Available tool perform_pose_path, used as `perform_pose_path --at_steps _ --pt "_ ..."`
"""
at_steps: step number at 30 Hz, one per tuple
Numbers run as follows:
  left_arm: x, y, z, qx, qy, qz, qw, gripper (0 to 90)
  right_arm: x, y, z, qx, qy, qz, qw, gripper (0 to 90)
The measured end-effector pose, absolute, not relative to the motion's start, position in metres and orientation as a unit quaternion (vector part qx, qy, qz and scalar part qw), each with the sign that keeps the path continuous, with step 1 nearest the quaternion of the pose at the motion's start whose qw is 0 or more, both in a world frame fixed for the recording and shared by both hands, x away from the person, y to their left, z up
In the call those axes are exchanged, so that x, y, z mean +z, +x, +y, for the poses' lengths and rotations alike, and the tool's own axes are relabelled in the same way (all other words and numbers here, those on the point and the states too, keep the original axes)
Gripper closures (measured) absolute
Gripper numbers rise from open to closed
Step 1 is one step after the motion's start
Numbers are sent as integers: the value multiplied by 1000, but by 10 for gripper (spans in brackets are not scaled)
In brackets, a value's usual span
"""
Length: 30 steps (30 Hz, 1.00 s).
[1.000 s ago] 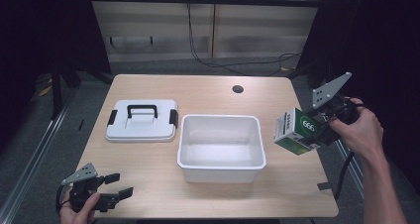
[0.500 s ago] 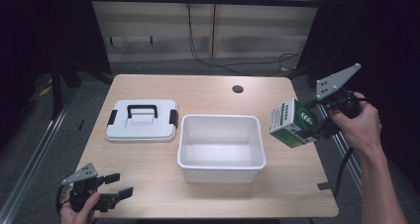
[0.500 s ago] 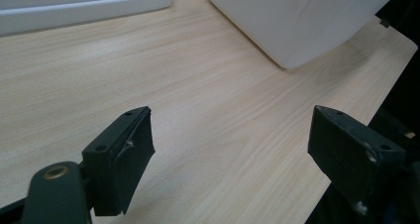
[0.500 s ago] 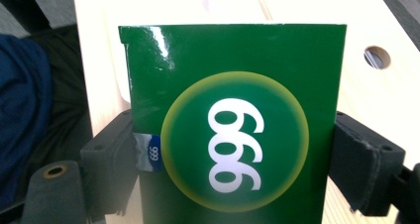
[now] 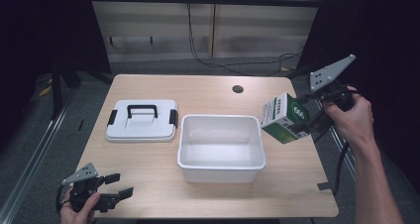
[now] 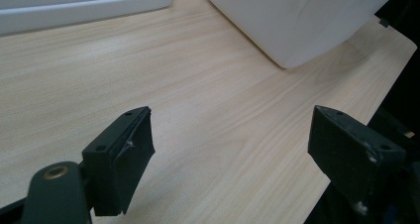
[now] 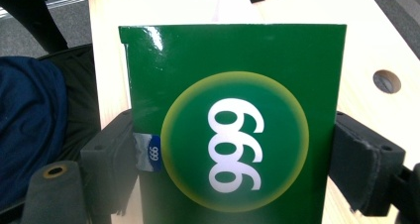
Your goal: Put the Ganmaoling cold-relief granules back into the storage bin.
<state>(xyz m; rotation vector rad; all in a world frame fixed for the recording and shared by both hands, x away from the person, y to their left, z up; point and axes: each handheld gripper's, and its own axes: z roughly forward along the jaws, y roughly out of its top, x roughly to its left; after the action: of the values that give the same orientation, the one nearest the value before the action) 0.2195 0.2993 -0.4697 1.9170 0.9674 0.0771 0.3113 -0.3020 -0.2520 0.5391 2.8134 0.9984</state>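
A wooden table (image 5: 208,92) seen from above, with a person's hands coming in from the near side. The right gripper (image 5: 308,122) is held in the air past the table's right edge, jaws clamped on the two sides of a green box (image 5: 285,117). The box hangs tilted, above the gap between the right rim of a white tub (image 5: 221,172) and the table edge, touching neither. In the right gripper view the box (image 7: 233,125) shows a green face with a yellow-ringed circle and white numerals, a black jaw pressed against each side.

The tub sits open-topped at the table's middle, with nothing visible inside. Its lid (image 5: 142,121), white with a black handle and black clips, lies flat just to the left, a narrow strip of bare wood between them. A small round hole (image 5: 237,89) marks the far side of the table.

The left gripper (image 5: 119,192) rests at the near left corner, close to the front edge, jaws spread wide and holding nothing. In the left gripper view its jaws stand far apart over bare wood, the tub's wall (image 6: 297,21) ahead and the lid's edge (image 6: 84,8) at upper left. Open tabletop lies along the near side, in front of the lid and tub
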Motion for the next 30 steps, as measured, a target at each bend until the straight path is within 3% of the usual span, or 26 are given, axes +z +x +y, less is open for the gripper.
perform_pose_path --at_steps 30 --pt "-469 220 299 31 784 394 478 177 -259 341 -211 233 105 967 22 161"
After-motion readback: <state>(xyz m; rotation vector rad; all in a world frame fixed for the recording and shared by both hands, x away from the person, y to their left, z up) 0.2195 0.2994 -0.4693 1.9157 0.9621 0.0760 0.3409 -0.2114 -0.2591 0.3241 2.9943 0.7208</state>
